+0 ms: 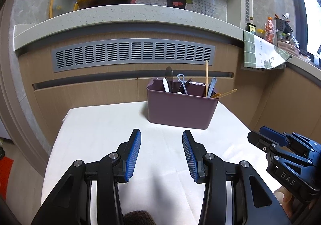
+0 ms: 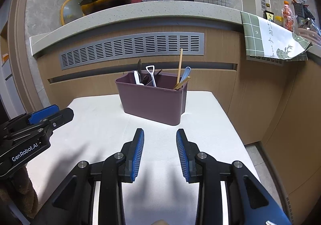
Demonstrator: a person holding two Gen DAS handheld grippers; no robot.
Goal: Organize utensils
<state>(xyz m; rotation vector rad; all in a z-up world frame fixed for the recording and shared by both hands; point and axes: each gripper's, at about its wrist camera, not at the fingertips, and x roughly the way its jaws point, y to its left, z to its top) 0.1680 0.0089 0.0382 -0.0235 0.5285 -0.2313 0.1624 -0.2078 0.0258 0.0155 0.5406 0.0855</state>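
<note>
On the white cloth-covered table point(image 2: 200, 116), toward twelve o'clock from both tools, stood the purple utensil caddy point(image 2: 152, 102), well apart from either one. Its slots held a white spoon point(image 2: 136, 77), a white shovel-handled utensil point(image 2: 150, 74), a dark utensil point(image 2: 139, 64), an upright wooden chopstick point(image 2: 180, 64) and a pale blue spoon point(image 2: 185, 73), with more chopsticks leaning out over the rim at its three o'clock end. The left gripper point(image 1: 161, 152) hung with its blue pads spread and nothing between them; the right gripper point(image 2: 160, 151) was likewise parted and empty. No loose utensil lay on the cloth, so sorting looked done or nearly so. Any further tidying would best begin with the leaning chopsticks: approach from above, pinch high on the shaft, and steady the caddy with the other tool.
</note>
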